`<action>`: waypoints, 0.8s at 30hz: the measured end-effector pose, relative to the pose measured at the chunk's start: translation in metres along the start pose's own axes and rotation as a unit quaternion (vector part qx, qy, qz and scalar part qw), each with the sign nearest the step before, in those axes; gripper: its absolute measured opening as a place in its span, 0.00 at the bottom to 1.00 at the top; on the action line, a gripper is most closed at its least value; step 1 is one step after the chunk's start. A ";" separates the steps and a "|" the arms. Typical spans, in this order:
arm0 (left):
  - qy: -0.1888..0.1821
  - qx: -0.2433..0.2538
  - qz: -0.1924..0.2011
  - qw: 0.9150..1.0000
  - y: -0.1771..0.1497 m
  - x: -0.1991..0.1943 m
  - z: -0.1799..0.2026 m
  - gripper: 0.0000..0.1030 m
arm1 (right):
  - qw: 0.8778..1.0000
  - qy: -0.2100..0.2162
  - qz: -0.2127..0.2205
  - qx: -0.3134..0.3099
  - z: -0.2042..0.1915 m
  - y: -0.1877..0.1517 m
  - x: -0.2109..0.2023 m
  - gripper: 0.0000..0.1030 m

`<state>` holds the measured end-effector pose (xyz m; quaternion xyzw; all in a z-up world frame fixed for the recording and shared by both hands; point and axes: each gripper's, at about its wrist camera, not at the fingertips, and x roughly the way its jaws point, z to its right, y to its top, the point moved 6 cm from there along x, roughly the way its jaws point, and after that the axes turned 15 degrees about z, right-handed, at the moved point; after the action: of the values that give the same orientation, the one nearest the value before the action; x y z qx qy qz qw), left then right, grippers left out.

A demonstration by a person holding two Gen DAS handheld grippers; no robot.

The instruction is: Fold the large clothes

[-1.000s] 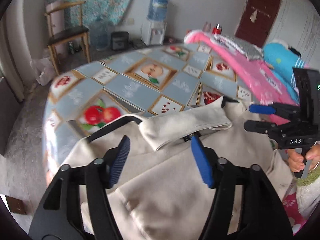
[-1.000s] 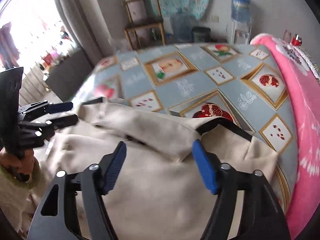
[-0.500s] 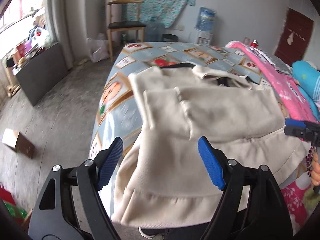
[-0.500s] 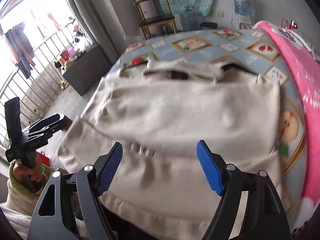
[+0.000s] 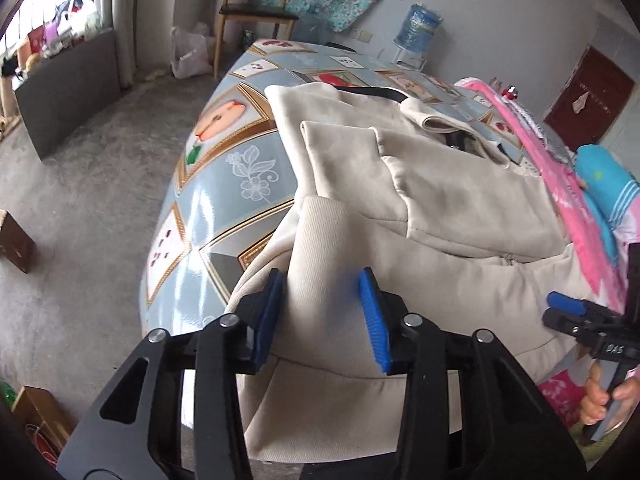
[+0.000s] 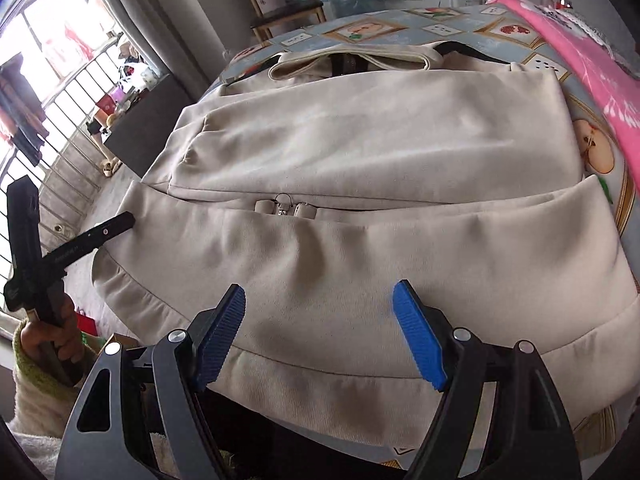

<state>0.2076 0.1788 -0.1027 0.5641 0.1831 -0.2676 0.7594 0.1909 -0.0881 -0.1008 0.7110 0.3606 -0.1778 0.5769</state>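
Count first: one beige zip jacket (image 6: 360,152) spread over one table with a fruit-print cloth (image 5: 236,184), its hem hanging off the near edge toward me. Both sleeves are folded in across the chest, collar at the far end. Two grippers, two hands.

My left gripper (image 5: 322,312) has a bunched ridge of the jacket's lower left side between its blue pads, and the jaws are closing on it. The left pad looks pressed on the cloth, the right one is about touching; can't swear it's a firm pinch. My right gripper (image 6: 320,332) hangs over the hem with its fingers spread wide, fabric under them but nothing pinched.

Background tally: one wooden chair (image 5: 256,12), one water dispenser bottle (image 5: 418,28), one pink blanket (image 5: 560,168) along the right side of the table, one blue plush-looking thing (image 5: 604,184) on it that I can't identify, two cardboard boxes (image 5: 16,244) on the floor.

Hard to see stuff: two small zipper pulls (image 6: 284,208) peek out from under the folded sleeves, the rest of the zip is covered. The right hand (image 5: 604,400) is cut off at the frame edge, the left hand (image 6: 48,336) mostly sleeve cuff. Hem underside is hidden behind the gripper bodies
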 end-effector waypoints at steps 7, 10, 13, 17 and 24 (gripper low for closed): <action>-0.072 -0.024 -0.019 0.997 0.007 0.003 0.003 0.29 | 1.000 -0.001 -0.002 -0.008 0.000 0.000 0.000 0.72; -0.058 -0.021 -0.039 0.997 0.005 0.015 0.000 0.29 | 1.000 0.006 -0.001 -0.006 0.001 0.000 -0.001 0.72; -0.086 -0.011 -0.032 0.996 0.009 0.012 0.011 0.29 | 1.000 0.013 0.002 -0.004 0.003 0.000 -0.002 0.72; -0.118 0.012 -0.017 0.993 0.014 0.002 0.027 0.30 | 1.000 0.024 0.005 -0.001 0.005 0.000 -0.003 0.72; -0.033 0.062 -0.047 0.996 0.004 0.018 0.027 0.24 | 0.998 0.058 0.012 0.026 0.013 0.002 -0.009 0.72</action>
<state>0.2240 0.1505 -0.1024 0.5914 0.1670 -0.3324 0.7154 0.1882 -0.1030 -0.0973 0.7390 0.3800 -0.1385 0.5387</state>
